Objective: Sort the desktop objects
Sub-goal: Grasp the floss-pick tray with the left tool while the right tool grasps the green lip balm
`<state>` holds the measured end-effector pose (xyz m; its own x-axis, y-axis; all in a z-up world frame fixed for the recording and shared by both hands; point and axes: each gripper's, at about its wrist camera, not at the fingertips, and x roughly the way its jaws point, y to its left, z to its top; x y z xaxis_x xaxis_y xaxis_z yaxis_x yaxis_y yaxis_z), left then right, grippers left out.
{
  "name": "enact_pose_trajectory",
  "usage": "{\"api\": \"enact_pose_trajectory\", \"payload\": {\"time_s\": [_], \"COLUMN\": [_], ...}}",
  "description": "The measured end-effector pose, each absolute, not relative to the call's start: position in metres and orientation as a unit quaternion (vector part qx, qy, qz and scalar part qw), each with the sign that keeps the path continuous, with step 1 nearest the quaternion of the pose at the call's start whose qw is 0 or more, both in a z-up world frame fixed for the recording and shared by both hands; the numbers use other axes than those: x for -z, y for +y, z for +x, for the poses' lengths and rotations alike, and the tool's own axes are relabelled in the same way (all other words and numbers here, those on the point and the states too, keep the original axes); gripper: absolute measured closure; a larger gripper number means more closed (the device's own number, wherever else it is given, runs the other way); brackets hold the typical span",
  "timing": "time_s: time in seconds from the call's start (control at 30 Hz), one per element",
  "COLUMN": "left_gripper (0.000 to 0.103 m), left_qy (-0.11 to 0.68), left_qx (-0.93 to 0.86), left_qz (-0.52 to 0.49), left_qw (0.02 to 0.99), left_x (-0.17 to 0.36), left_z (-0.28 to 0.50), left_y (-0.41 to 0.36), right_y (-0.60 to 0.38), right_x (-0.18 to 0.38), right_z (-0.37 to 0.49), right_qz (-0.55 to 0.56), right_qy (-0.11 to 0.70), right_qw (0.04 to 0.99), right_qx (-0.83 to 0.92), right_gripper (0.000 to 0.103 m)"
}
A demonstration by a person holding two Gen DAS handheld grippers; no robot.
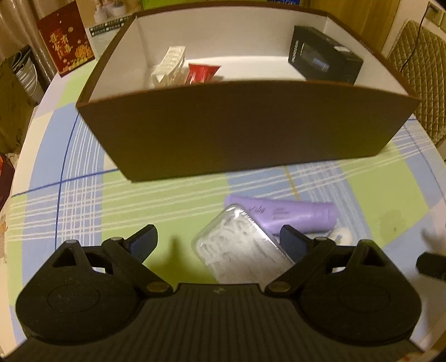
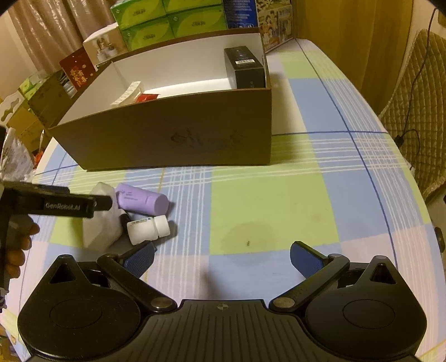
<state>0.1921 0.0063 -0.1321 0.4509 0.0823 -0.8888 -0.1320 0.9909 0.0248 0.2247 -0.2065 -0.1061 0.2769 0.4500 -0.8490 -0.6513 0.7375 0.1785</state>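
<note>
A clear plastic case of white picks (image 1: 239, 245) lies on the checked tablecloth between my left gripper's (image 1: 217, 239) open fingers, close to the right pad and apart from the left one. Behind it lie a purple tube (image 1: 290, 214) and a small white bottle (image 1: 343, 235). In the right wrist view the left gripper (image 2: 106, 203) hovers over the clear case (image 2: 101, 222), with the purple tube (image 2: 142, 199) and white bottle (image 2: 147, 227) beside it. My right gripper (image 2: 223, 256) stands open over bare cloth, with the bottle just beyond its left finger.
A brown box (image 1: 245, 131) with white inner walls stands behind the objects. It holds a black carton (image 1: 323, 55), a red packet (image 1: 202, 73) and a white item (image 1: 170, 65). Green tissue packs (image 2: 167, 22) and cartons stand behind. A quilted chair (image 2: 418, 133) is at right.
</note>
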Motion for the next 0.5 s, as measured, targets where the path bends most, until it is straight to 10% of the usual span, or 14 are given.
{"api": "enact_pose_trajectory", "payload": {"time_s": [0.23,0.5], "left_gripper": [0.014,0.043], "left_qy": [0.528,0.535], "left_qx": [-0.073,-0.077], "left_qz": [-0.029,-0.041], "left_qw": [0.845,0.84], "left_x": [0.144,0.152], "left_z": [0.169,0.146], "left_y": [0.031,0.064], "right_y": [-0.194,-0.162], "right_x": [0.113,0.115], "right_z": [0.223,0.203], "right_qz": [-0.109,-0.145], "right_qy": [0.491,0.456], "right_qw": [0.783,0.764], "right_qx": [-0.365,-0.433], "right_gripper": [0.002,0.002]}}
